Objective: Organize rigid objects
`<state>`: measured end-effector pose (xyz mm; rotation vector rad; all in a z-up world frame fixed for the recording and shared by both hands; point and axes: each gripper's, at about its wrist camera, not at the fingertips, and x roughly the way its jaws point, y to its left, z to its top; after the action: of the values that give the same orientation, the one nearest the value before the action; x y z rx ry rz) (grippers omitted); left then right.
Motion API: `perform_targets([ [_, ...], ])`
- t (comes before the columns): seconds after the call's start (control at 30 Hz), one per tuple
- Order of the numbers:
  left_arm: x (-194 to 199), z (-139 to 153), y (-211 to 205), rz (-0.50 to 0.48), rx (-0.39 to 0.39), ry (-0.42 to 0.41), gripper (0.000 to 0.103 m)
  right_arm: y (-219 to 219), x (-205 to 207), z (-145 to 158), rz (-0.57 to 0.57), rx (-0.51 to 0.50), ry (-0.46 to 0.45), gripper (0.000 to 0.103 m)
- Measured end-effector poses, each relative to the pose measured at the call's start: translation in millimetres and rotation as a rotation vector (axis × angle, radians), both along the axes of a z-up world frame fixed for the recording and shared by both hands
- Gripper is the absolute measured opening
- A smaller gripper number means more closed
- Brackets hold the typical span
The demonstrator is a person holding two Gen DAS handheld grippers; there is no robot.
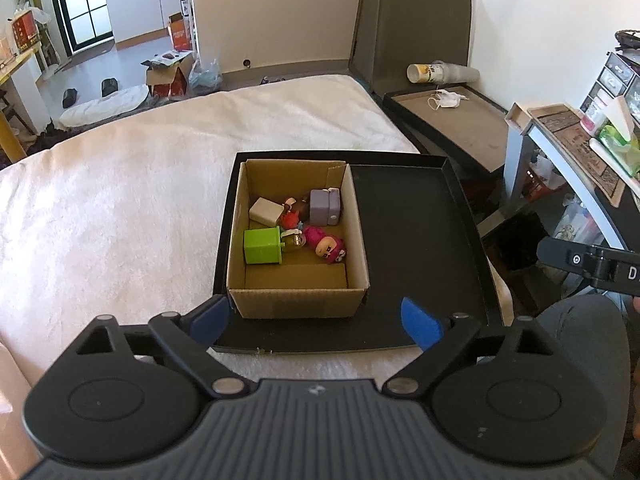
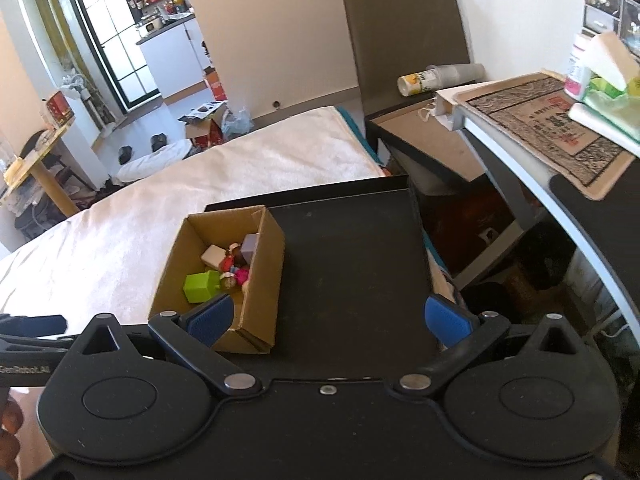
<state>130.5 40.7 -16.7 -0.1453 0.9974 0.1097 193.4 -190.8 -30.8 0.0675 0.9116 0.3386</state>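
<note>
A small cardboard box [image 1: 297, 298] [image 2: 262, 300] stands in the left part of a black tray [image 1: 420, 248] [image 2: 352, 272] on a white bed cover. Inside the box lie a green block [image 1: 262, 246] [image 2: 200, 286], a white block [image 1: 265, 211], a purple block [image 1: 325, 207], a pink figure [image 1: 324, 245] and other small toys. My left gripper [image 1: 316, 320] is open just in front of the box, holding nothing. My right gripper [image 2: 328, 318] is open over the tray's near edge, right of the box, also holding nothing.
The white bed cover [image 1: 120, 208] stretches left and behind the tray. A second black tray with a brown floor [image 1: 452, 120] holds a face mask [image 1: 445, 99] at the back right. A white shelf [image 2: 532, 152] with a printed mat, tissues and bottles stands to the right.
</note>
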Motion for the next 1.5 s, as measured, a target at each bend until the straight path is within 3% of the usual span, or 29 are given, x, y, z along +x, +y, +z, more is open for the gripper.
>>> perform_targets([
  [0.83,-38,24,-10,-0.008,0.023,-0.133,0.095,-9,-49,12,-0.040,-0.041,-0.050,0.103],
  [1.5,-46,28,-15,-0.023,0.026,-0.146,0.095,-10,-59,17,-0.038,-0.035,-0.073,0.103],
])
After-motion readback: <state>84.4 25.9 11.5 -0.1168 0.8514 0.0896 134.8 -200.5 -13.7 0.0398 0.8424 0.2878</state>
